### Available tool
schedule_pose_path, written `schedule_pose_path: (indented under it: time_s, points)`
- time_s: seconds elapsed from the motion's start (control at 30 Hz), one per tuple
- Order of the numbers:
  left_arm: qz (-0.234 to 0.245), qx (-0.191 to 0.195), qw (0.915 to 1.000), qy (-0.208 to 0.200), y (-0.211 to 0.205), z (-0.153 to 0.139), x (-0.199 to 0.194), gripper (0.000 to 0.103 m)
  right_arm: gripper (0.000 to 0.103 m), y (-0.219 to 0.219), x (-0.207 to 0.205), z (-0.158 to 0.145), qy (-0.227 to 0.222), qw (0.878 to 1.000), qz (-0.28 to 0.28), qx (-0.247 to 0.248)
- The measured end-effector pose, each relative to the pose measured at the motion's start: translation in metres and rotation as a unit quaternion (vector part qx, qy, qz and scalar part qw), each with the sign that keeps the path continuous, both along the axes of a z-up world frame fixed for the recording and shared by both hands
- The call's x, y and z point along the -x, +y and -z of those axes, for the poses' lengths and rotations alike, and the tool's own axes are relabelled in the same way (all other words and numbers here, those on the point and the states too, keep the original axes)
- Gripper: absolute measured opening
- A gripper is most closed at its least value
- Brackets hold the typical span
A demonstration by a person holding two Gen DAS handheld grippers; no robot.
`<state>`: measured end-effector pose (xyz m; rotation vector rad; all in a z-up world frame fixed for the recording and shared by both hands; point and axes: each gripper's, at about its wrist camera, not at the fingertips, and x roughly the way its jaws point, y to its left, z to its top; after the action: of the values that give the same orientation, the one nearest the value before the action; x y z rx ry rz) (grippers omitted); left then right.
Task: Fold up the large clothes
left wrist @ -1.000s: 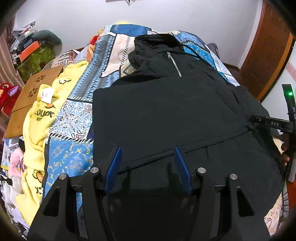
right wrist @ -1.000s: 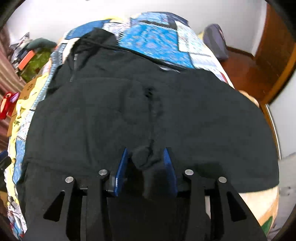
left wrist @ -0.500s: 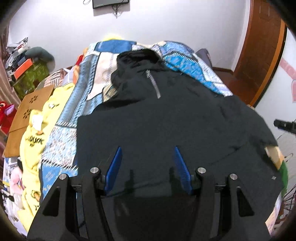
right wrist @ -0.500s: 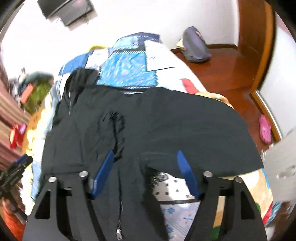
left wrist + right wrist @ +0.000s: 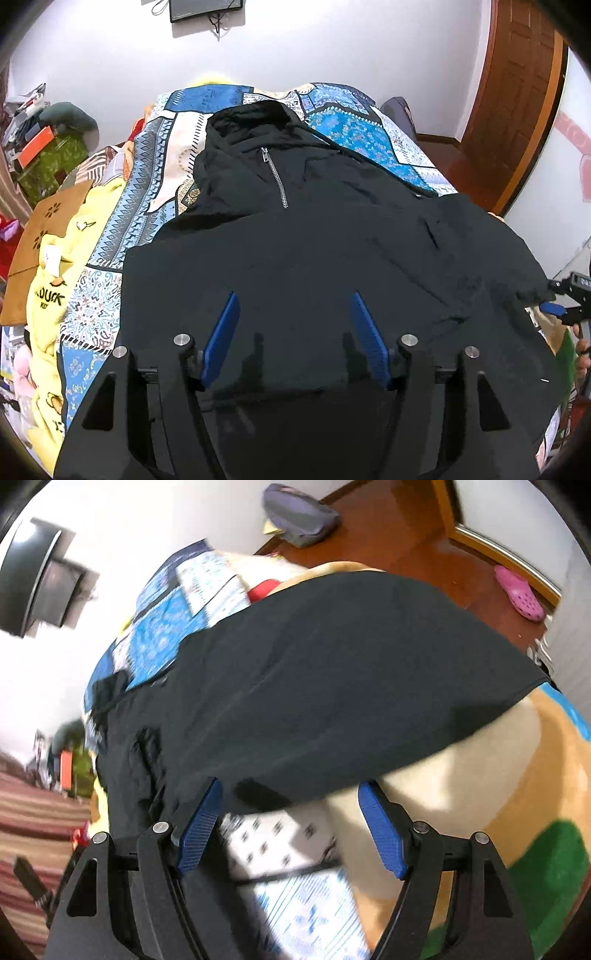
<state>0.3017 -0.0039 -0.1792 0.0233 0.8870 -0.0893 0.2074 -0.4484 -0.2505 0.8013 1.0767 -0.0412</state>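
A large black zip-up hoodie point(image 5: 314, 240) lies spread on the bed, hood at the far end, its zipper point(image 5: 273, 173) showing. My left gripper point(image 5: 293, 308) is open and empty above the hoodie's near part. My right gripper point(image 5: 290, 794) is open and empty at the hoodie's right edge point(image 5: 332, 686), where the black cloth hangs over the bed's side. The right gripper also shows at the right rim of the left wrist view point(image 5: 561, 306).
A blue patterned quilt point(image 5: 166, 177) covers the bed. A yellow duck-print garment point(image 5: 51, 280) lies along its left side beside a brown board point(image 5: 40, 236). A wooden door point(image 5: 513, 92) stands at the right. A pink slipper point(image 5: 519, 594) and grey bag point(image 5: 299, 520) lie on the floor.
My right gripper let go of the black cloth, opened wide and swung out to the bed's right side. My left gripper tilted up and stayed open.
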Motion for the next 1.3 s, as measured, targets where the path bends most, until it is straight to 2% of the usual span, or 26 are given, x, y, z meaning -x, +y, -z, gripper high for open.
schedule_pose_path:
  time_s: [0.13,0.3,0.33,0.37,0.4,0.43,0.47,0.57,0.7,0.77,0.87,0.93,1.0,1.1,1.3]
  points:
    - [0.000,0.003,1.0000,0.004,0.001,0.004,-0.001,0.063,0.075,-0.011,-0.015,0.007,-0.013,0.999,0.031,-0.008]
    - [-0.005,0.006,0.9999,0.013,0.003,0.009,-0.005,0.063,0.073,-0.008,-0.036,0.001,-0.008,0.998,0.035,0.044]
    - [-0.005,0.007,0.9999,0.014,0.003,0.010,-0.006,0.063,0.066,-0.005,-0.039,-0.003,-0.008,0.997,0.035,0.067]
    - [-0.004,0.006,0.9999,0.014,0.004,0.011,-0.005,0.063,0.054,-0.003,-0.039,-0.006,-0.003,0.995,0.034,0.093]
    - [-0.004,0.005,0.9999,0.013,0.004,0.011,-0.005,0.063,0.046,-0.003,-0.040,-0.009,0.000,0.993,0.032,0.116]
    - [-0.004,0.003,0.9999,0.012,0.004,0.011,-0.004,0.063,0.031,0.001,-0.041,-0.014,-0.001,0.989,0.028,0.144]
    - [-0.002,0.001,0.9999,0.011,0.004,0.012,-0.002,0.063,0.023,0.001,-0.042,-0.018,-0.008,0.988,0.023,0.155]
    - [0.002,-0.008,0.9999,0.006,0.005,0.011,0.004,0.063,0.010,-0.001,-0.034,-0.049,-0.066,0.982,0.022,0.177]
    - [0.003,-0.007,1.0000,-0.005,0.013,0.004,0.014,0.063,0.008,0.017,-0.038,-0.102,-0.127,0.974,-0.022,0.187]
    - [-0.002,-0.003,0.9999,-0.010,0.019,0.000,0.019,0.063,0.008,0.042,-0.039,-0.132,-0.162,0.963,-0.060,0.207]
    - [-0.009,0.002,0.9998,-0.018,0.028,-0.005,0.025,0.063,0.008,0.094,-0.038,-0.162,-0.207,0.945,-0.122,0.223]
    - [-0.011,0.006,0.9997,-0.020,0.034,-0.007,0.029,0.063,0.008,0.129,-0.037,-0.169,-0.227,0.936,-0.168,0.209]
    - [-0.012,0.008,0.9997,-0.021,0.039,-0.009,0.033,0.063,0.008,0.159,-0.037,-0.169,-0.230,0.931,-0.211,0.190]
    - [-0.012,0.010,0.9996,-0.023,0.046,-0.010,0.039,0.063,0.008,0.201,-0.042,-0.151,-0.210,0.927,-0.273,0.150]
    - [-0.022,0.027,0.9993,-0.015,0.063,-0.005,0.051,0.063,0.008,0.262,-0.048,-0.082,-0.111,0.921,-0.341,0.151]
